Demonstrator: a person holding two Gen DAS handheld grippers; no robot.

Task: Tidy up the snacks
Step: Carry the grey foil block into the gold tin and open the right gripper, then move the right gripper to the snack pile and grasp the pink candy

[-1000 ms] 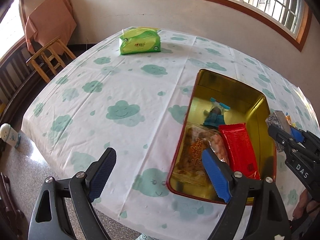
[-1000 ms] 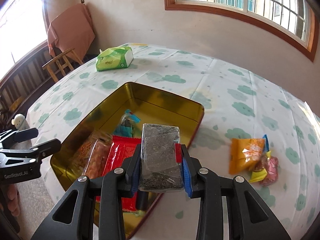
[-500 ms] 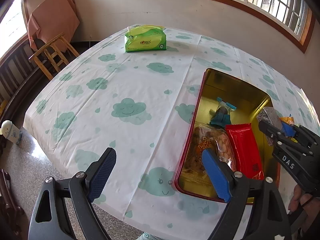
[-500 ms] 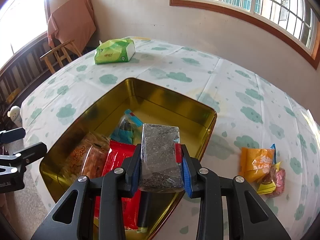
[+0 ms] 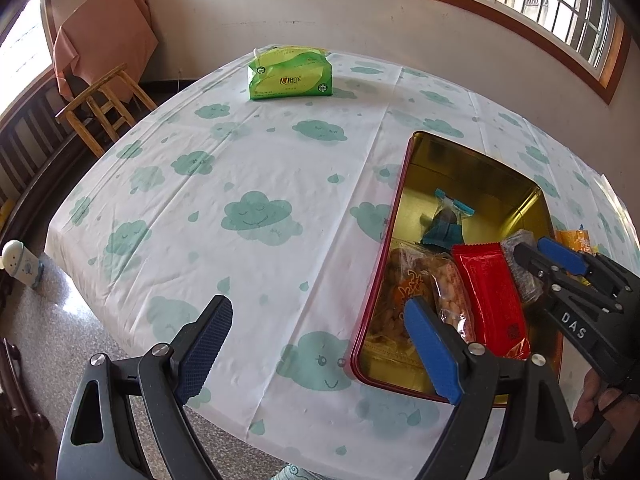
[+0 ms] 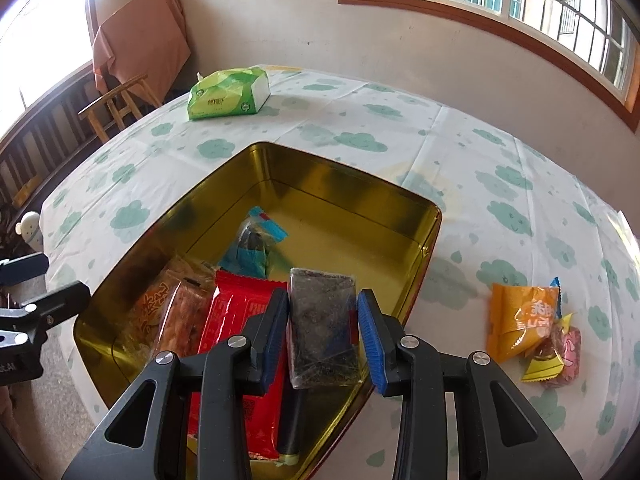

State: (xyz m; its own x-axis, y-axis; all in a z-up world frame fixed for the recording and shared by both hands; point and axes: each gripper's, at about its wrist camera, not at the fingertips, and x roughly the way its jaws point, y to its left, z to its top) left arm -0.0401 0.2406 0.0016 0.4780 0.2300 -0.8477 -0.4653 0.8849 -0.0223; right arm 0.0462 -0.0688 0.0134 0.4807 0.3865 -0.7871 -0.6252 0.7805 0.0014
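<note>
A dark snack bar (image 6: pixel 322 328) is lowered into the gold tin (image 6: pixel 352 184) beside the red packet (image 6: pixel 236 320), between the right claw (image 6: pixel 323 332) pads, narrowly parted. The left claw (image 5: pixel 316 344) is held wide and empty over the surface (image 5: pixel 248 168).

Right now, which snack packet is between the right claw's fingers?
The dark clear-wrapped packet, over the gold tin beside the red packet; the other packets lie flat, untouched.

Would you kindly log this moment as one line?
right tongs: gripping dark bar over tin | left tongs: open, empty | orange pack: on table
</note>
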